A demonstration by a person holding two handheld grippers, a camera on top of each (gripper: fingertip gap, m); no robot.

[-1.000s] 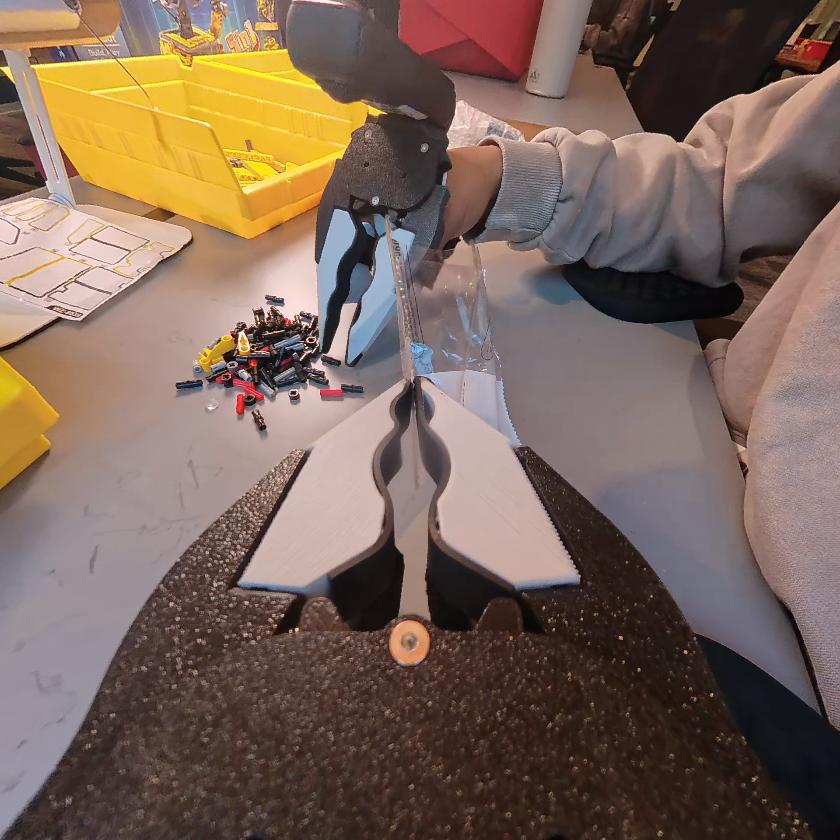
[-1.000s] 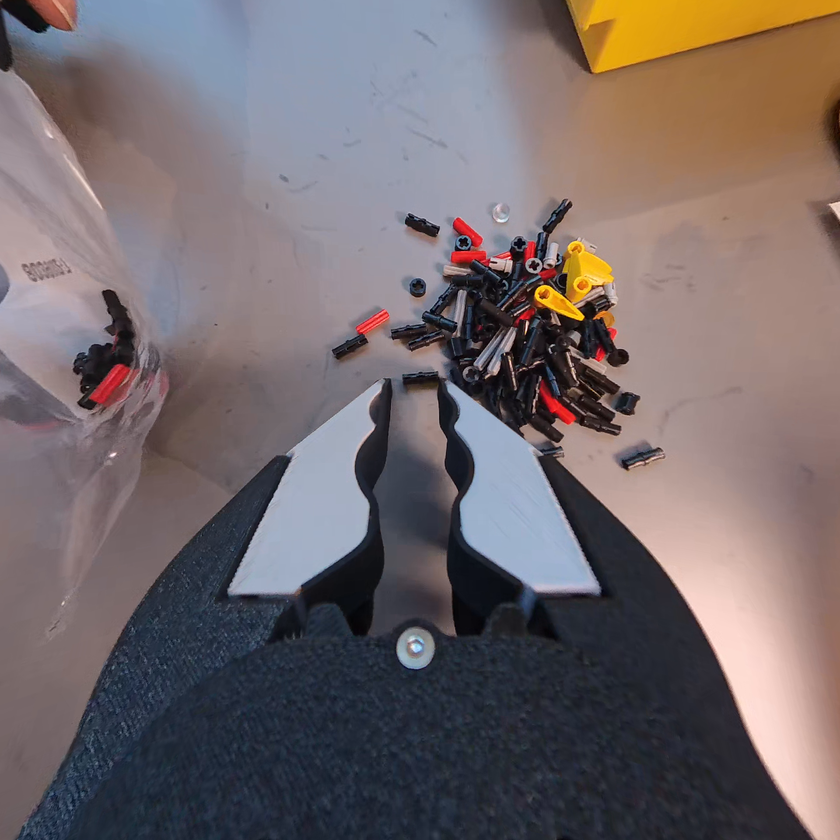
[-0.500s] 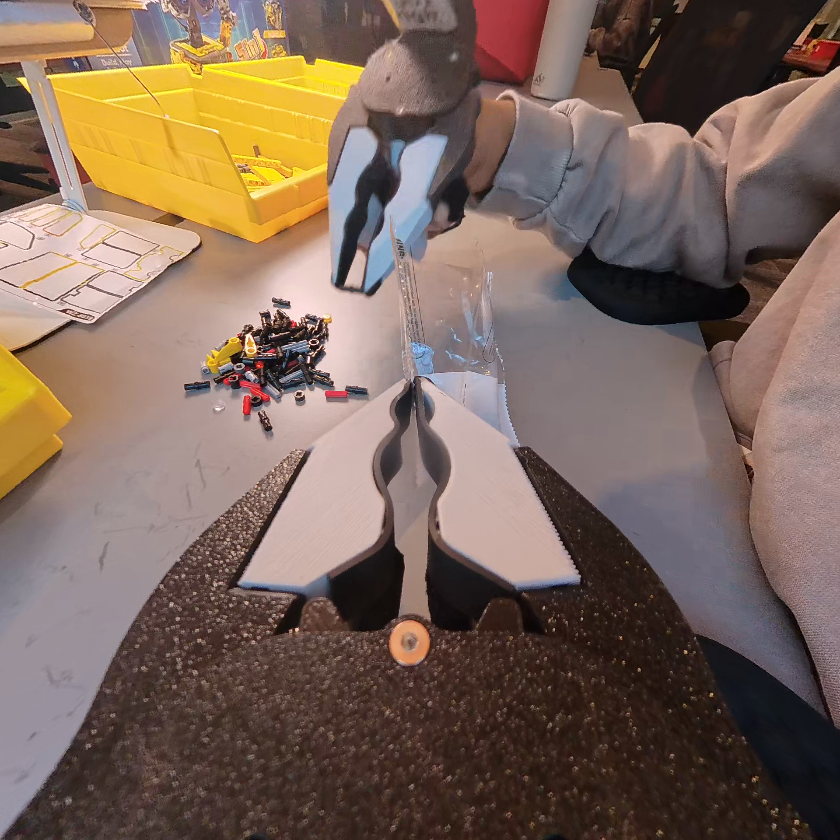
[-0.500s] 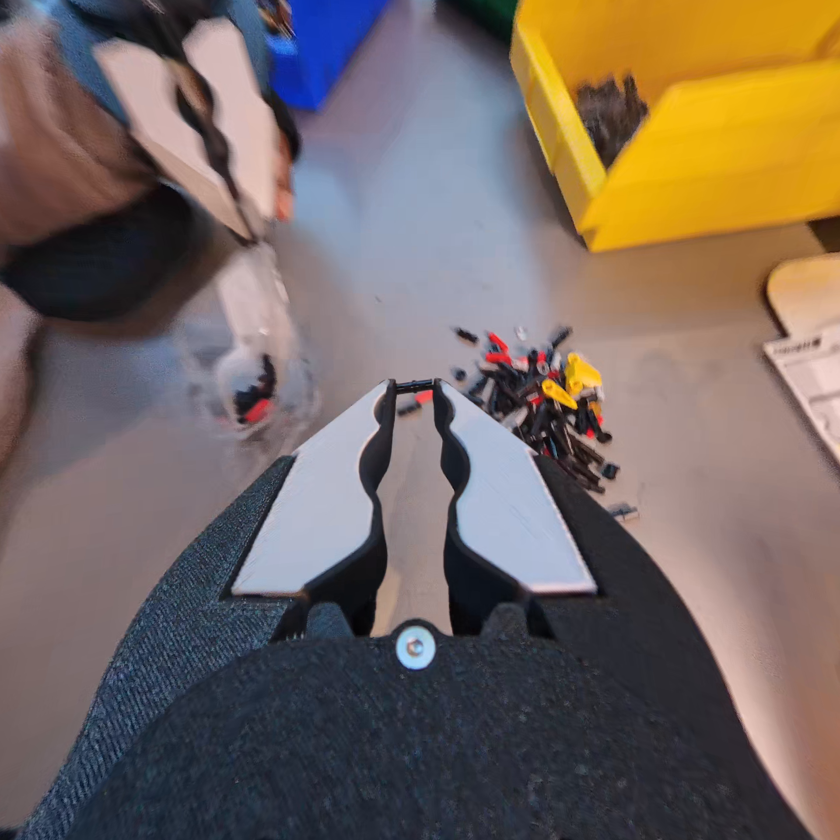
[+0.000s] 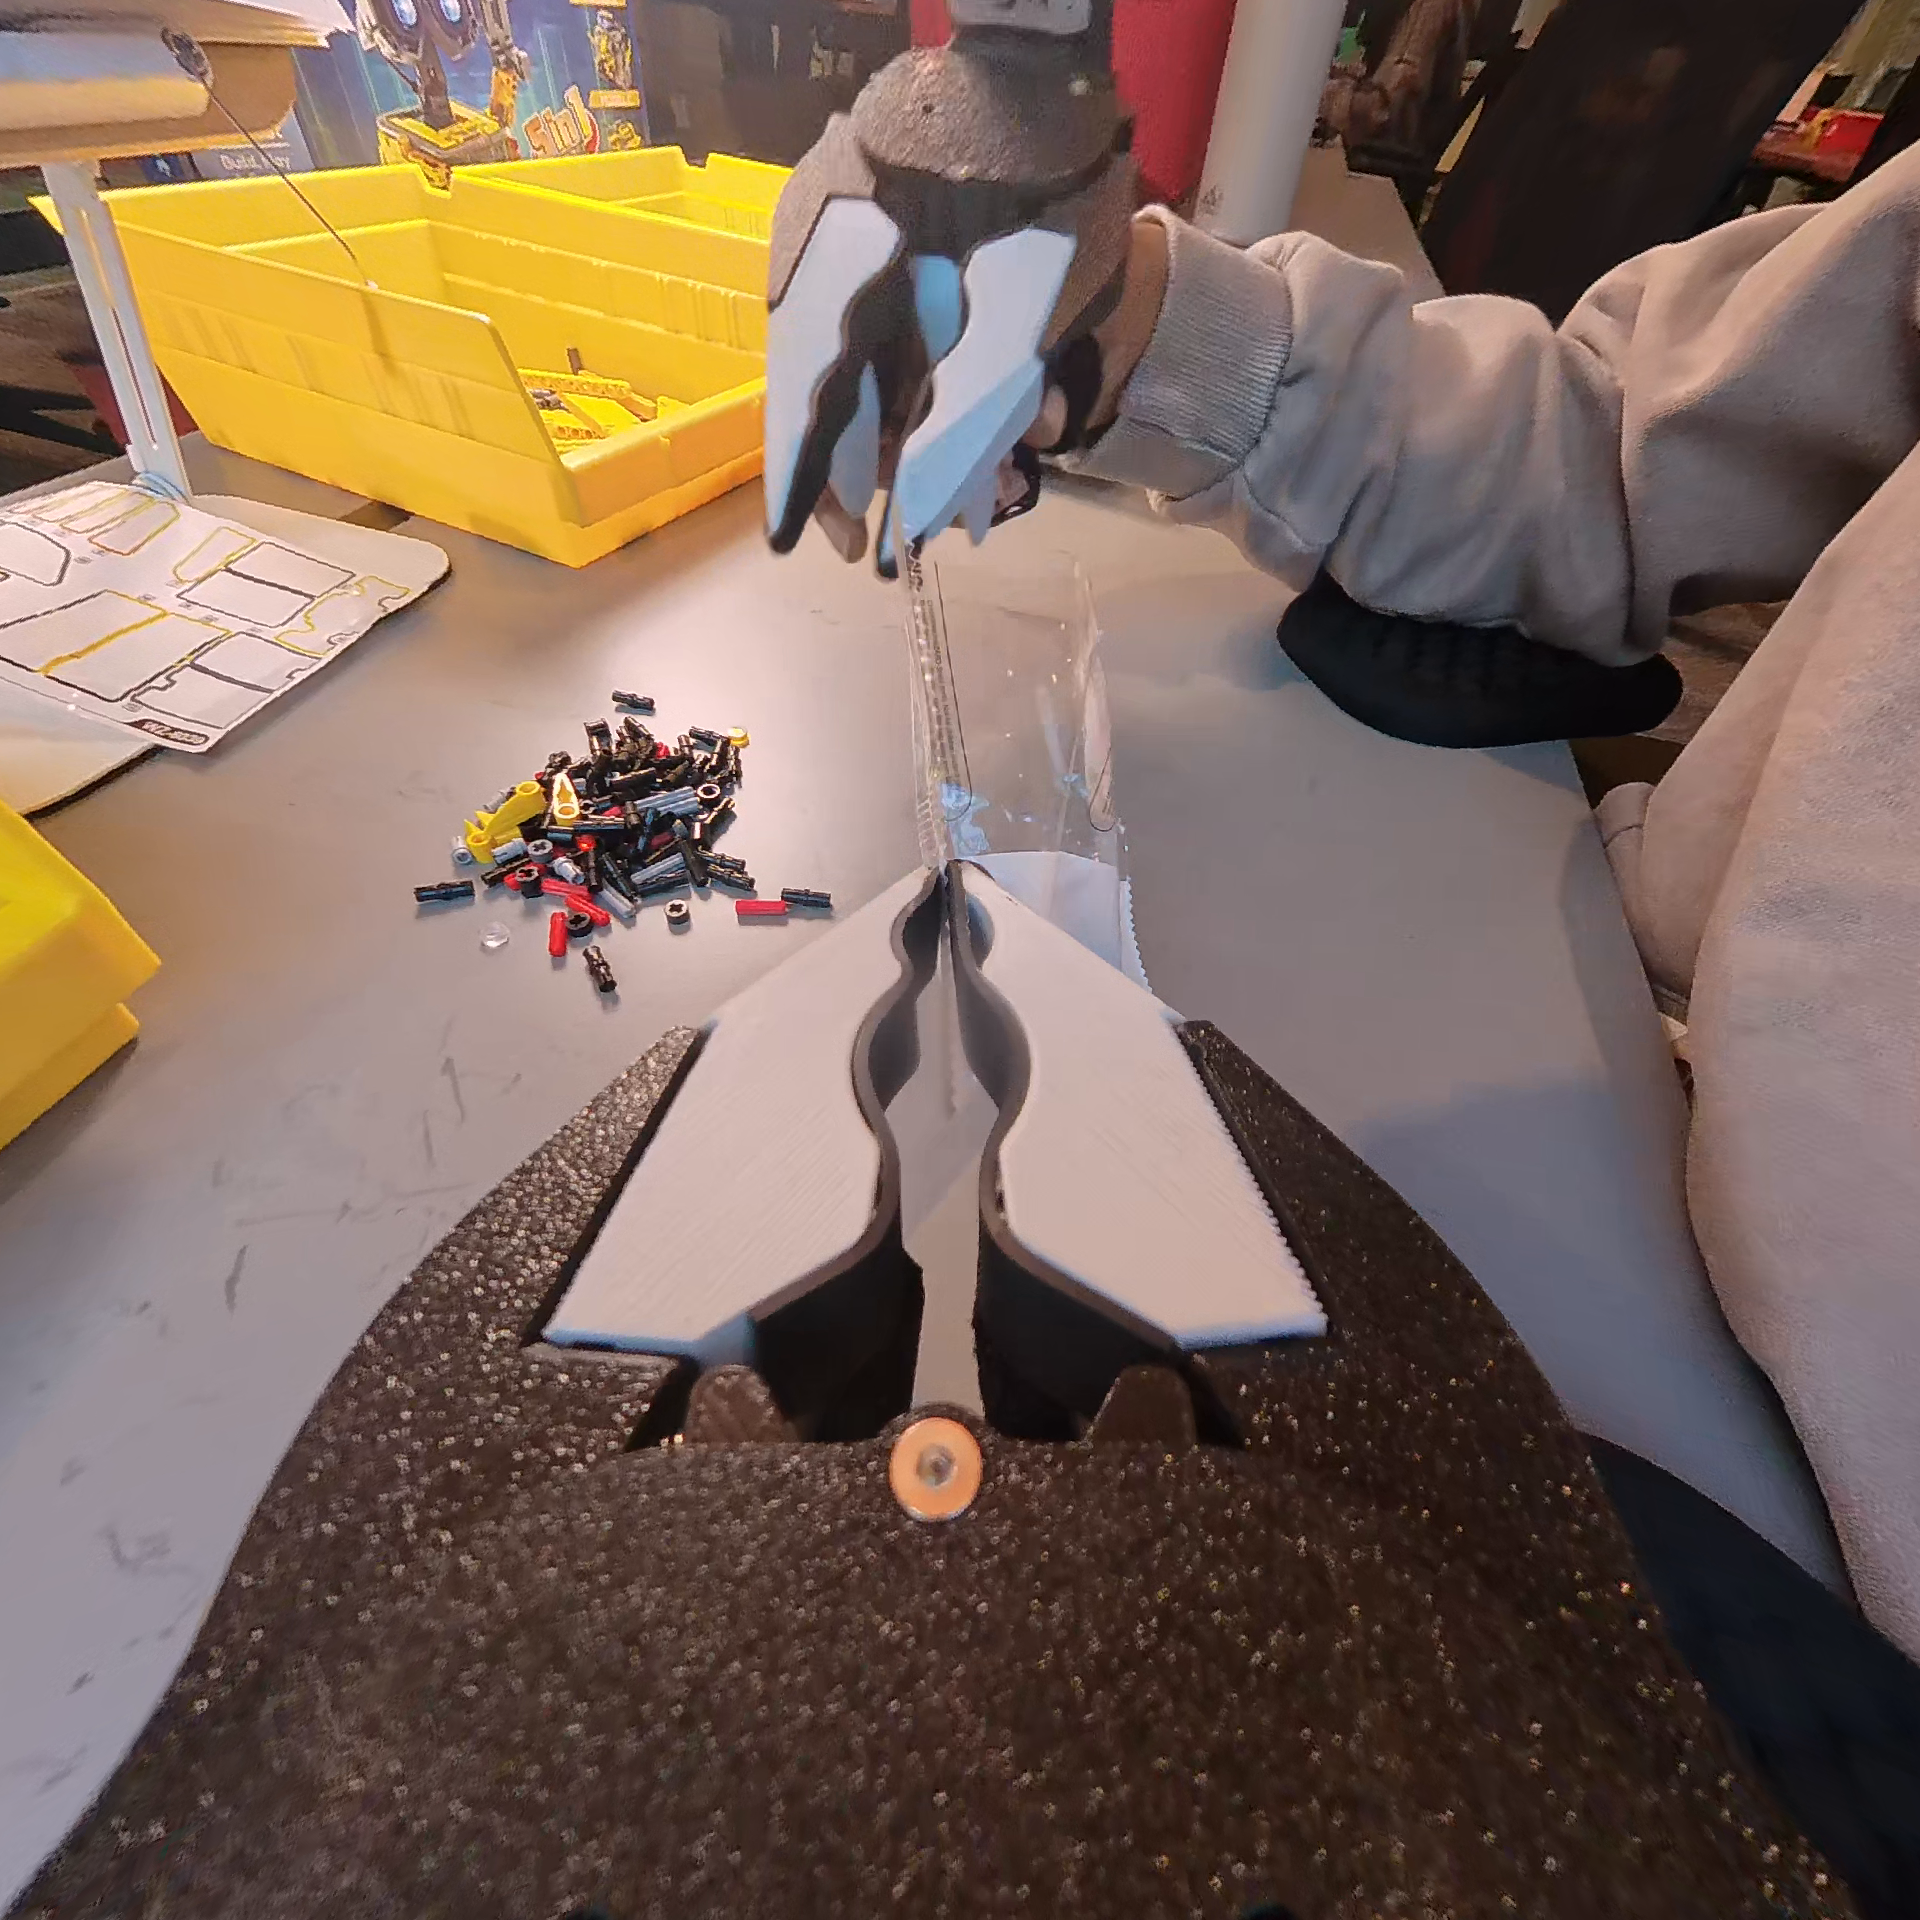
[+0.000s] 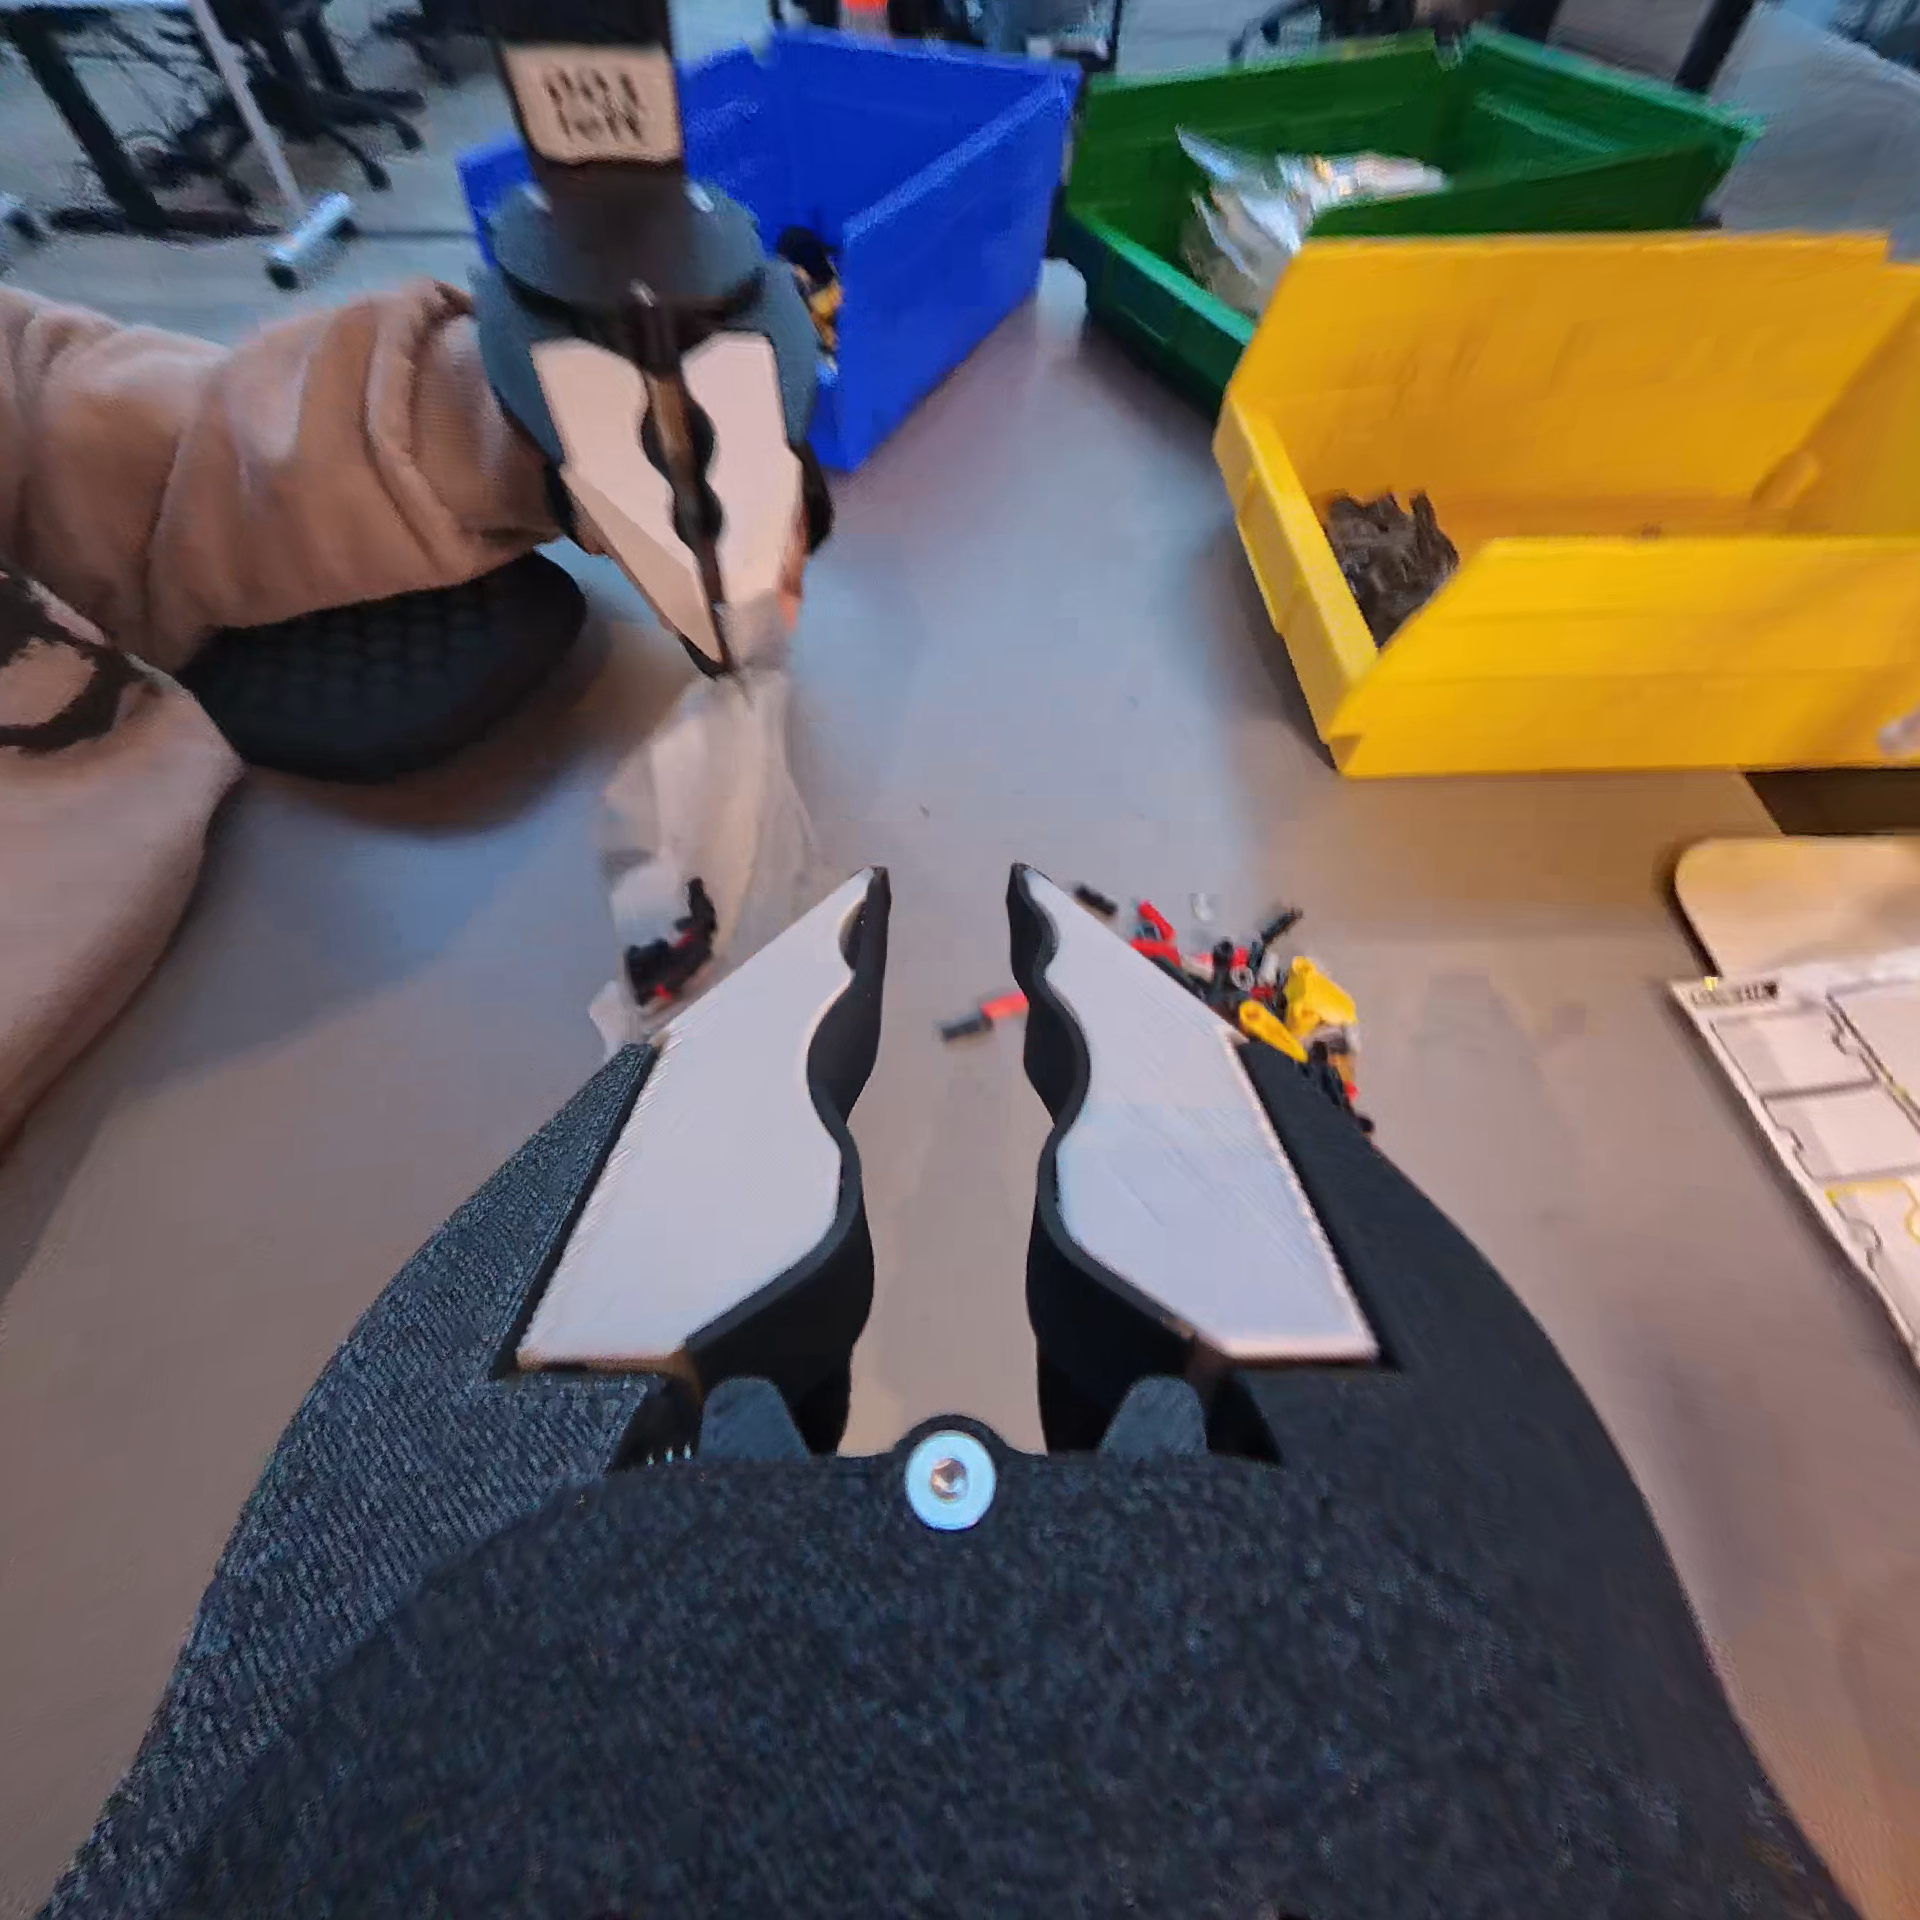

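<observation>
My left gripper (image 5: 945,883) is shut on the lower edge of a clear plastic bag (image 5: 1008,727) and holds it upright above the grey table (image 5: 312,1091). In the right wrist view the left gripper (image 6: 717,655) pinches the bag (image 6: 717,821), which holds a few black and red pieces (image 6: 670,945). My right gripper (image 6: 948,878) is open and empty. In the left wrist view the right gripper (image 5: 836,551) hangs just above the bag's upper edge. A pile of small black, red and yellow pieces (image 5: 613,831) lies on the table, and it also shows in the right wrist view (image 6: 1257,977).
Yellow bins (image 5: 468,343) stand behind the pile, with another yellow bin (image 5: 52,987) at the left. A printed sheet (image 5: 156,613) lies near them. A black cushion (image 5: 1475,675) lies under the person's sleeve. Blue (image 6: 883,208), green (image 6: 1351,156) and yellow (image 6: 1558,468) bins stand farther off. The grippers' ends are close to 10 cm from one another.
My right gripper rose from the pile with a black pin between its tips and moved over the bag. Its jaws now stand wider and the pin is gone. My left gripper kept still.
</observation>
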